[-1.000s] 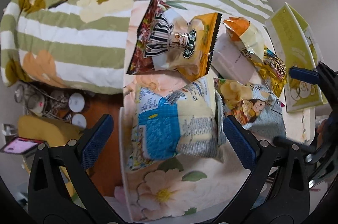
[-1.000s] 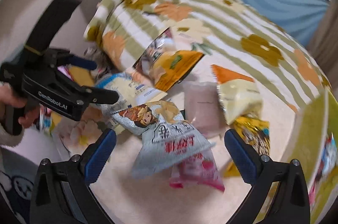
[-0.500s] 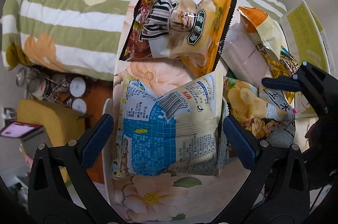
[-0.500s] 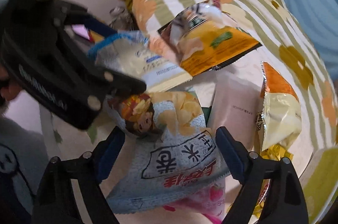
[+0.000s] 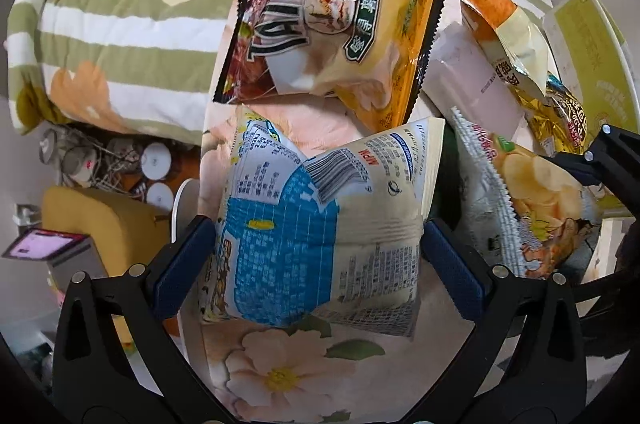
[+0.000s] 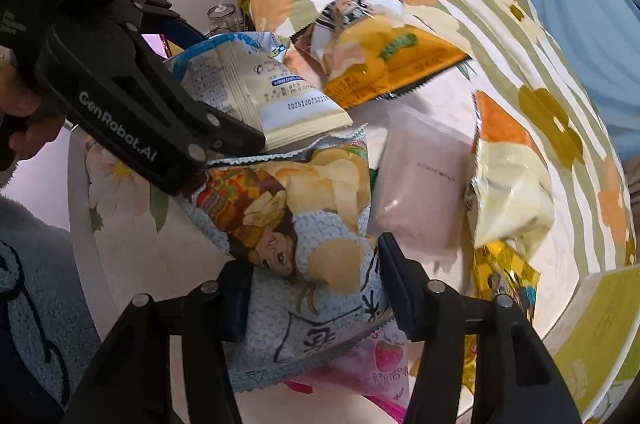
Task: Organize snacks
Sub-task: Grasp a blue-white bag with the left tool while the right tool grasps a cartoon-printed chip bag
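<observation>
My left gripper point(image 5: 320, 260) is closed on a blue-and-cream snack bag point(image 5: 316, 224), both pads pressing its sides; the bag also shows in the right wrist view point(image 6: 256, 88) beside the left gripper's fingers point(image 6: 224, 140). My right gripper point(image 6: 316, 288) is closed on a grey chip bag with a cartoon girl point(image 6: 304, 236), which lies to the right in the left wrist view point(image 5: 532, 208). A red-and-orange bag point(image 5: 332, 36), a pink pouch point(image 6: 420, 184), an orange-and-cream bag point(image 6: 508, 184) and a gold bag point(image 5: 560, 112) lie beyond.
The snacks lie on a small floral table point(image 5: 288, 376) against a striped floral quilt point(image 5: 120, 24). A yellow-green box point(image 5: 592, 64) stands at the right. A strawberry packet point(image 6: 380, 360) lies under the grey bag. Jars point(image 5: 156, 168) and a yellow cushion point(image 5: 96, 220) are on the floor at left.
Both grippers have moved in over the table and narrowed: the left onto the blue-and-cream bag, the right onto the grey chip bag.
</observation>
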Tool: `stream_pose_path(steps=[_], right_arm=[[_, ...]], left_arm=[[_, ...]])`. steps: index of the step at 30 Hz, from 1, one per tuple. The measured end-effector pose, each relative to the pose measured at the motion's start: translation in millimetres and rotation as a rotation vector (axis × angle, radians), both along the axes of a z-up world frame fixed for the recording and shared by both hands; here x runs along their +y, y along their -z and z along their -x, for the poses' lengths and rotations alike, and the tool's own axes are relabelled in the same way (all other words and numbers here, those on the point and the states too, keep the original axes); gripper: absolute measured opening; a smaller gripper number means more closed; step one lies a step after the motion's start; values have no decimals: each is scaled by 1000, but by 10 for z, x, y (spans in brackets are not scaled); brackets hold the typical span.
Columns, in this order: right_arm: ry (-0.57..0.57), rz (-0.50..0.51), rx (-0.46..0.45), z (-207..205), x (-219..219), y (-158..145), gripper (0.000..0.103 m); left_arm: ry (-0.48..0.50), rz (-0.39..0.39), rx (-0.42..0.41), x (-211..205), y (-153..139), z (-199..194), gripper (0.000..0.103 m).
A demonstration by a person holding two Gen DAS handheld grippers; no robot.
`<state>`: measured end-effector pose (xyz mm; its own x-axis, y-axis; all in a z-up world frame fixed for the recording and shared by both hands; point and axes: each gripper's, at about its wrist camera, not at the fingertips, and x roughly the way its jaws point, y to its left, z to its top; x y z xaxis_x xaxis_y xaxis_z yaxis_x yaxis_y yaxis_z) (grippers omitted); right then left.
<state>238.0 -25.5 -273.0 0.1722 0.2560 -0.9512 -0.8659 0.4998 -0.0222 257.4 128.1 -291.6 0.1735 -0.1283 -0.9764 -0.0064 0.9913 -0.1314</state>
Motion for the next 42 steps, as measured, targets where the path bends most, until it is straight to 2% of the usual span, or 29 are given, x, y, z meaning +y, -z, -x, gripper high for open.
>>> stream_pose_path(steps=[12, 17, 21, 24, 27, 29, 36, 42], right_arm=[[58, -14, -2, -1, -25, 31, 51], [44, -5, -27, 77, -45, 35, 51], [44, -5, -34, 95, -53, 41, 50], [41, 2, -42, 119, -54, 42, 50], [37, 6, -46, 142, -54, 33, 50], [41, 4, -50, 154, -57, 25, 50], [93, -17, -72, 158, -126, -95, 50], [146, -33, -95, 190, -174, -258, 50]], left_arm=[[78, -40, -6, -162, 5, -21, 103], [129, -65, -8, -216, 27, -17, 103], [131, -43, -14, -247, 18, -1, 102], [153, -45, -25, -259, -2, 13, 96], [149, -37, -21, -232, -29, 22, 85], [144, -20, -19, -192, -45, 25, 82], [126, 7, -27, -102, -102, 75, 80], [135, 16, -76, -89, -361, 160, 80]])
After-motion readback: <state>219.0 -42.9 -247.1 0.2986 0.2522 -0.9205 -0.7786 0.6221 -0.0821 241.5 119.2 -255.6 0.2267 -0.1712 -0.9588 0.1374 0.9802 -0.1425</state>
